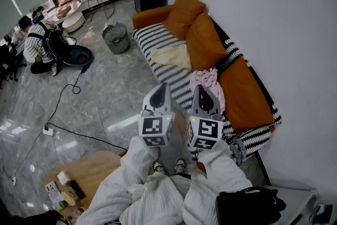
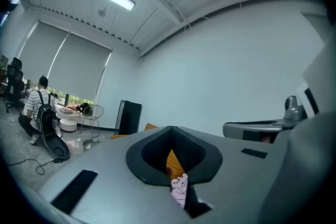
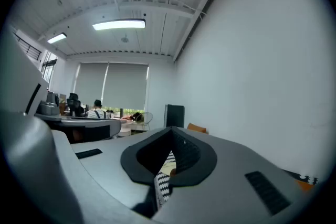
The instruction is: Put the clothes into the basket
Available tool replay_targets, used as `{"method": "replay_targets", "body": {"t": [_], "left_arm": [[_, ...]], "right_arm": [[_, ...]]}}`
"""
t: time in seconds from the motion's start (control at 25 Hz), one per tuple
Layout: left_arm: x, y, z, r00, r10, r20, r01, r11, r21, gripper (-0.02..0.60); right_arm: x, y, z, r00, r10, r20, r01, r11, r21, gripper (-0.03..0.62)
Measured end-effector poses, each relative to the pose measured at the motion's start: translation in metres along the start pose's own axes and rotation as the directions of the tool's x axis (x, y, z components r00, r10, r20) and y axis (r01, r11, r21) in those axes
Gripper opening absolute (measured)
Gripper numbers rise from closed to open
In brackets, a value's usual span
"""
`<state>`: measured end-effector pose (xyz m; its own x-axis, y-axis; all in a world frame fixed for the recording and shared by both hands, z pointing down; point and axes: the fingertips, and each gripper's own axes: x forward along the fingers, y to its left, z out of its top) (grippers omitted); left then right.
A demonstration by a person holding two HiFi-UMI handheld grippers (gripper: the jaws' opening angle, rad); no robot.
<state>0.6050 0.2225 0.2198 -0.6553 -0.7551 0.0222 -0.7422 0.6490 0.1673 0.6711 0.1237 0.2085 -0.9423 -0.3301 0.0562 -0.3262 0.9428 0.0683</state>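
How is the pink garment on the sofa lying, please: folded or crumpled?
Crumpled: the pink garment sits in a bunched, uneven heap on the sofa.

Office lounge: an orange sofa [image 1: 242, 95] stood on a polished tile floor [image 1: 105, 97], under strip lights [image 3: 119, 24] and beside roller blinds [image 3: 110, 84].

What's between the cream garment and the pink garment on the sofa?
Nothing but a short bare stretch of the striped sofa cover separates the cream garment from the pink garment. The head view shows this.
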Motion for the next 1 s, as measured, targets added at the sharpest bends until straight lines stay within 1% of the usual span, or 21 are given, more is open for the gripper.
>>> {"method": "replay_targets", "body": {"t": [0.28,0.4,0.48,0.56,0.72,0.84,1.0], "left_arm": [[0.003,-0.002,0.0,1.0,-0.005,0.006,0.005,1.0,-0.001,0.006],[0.004,0.003,0.001,1.0,-0.007,0.002,0.007,1.0,0.001,0.006],[0.003,0.01,0.0,1.0,-0.007,0.001,0.007,1.0,-0.002,0.006],[0.001,0.019,-0.003,1.0,-0.006,-0.002,0.006,1.0,-0.006,0.006],[0.004,0.038,-0.012,1.0,-0.006,-0.025,0.006,1.0,0.001,0.006],[0.006,0.055,-0.017,0.999,-0.008,-0.045,0.009,1.0,0.017,0.006],[0.01,0.076,-0.014,0.999,-0.015,-0.042,0.016,1.0,0.023,0.006]], "right_arm": [[0.003,-0.002,0.0,1.0,-0.007,-0.001,0.007,1.0,-0.009,0.021],[0.005,0.002,0.004,1.0,0.002,0.02,-0.003,1.0,0.013,0.023],[0.007,0.008,0.001,0.999,0.02,0.025,-0.021,0.999,0.036,0.023],[0.011,0.014,-0.008,1.0,0.024,0.011,-0.024,0.998,0.052,0.023],[0.023,0.018,-0.022,1.0,0.002,-0.016,-0.001,0.996,0.086,0.023],[0.033,0.026,-0.025,1.0,-0.015,-0.025,0.017,0.996,0.087,0.023],[0.045,0.038,-0.031,0.999,-0.032,-0.035,0.035,0.995,0.095,0.023]]}}
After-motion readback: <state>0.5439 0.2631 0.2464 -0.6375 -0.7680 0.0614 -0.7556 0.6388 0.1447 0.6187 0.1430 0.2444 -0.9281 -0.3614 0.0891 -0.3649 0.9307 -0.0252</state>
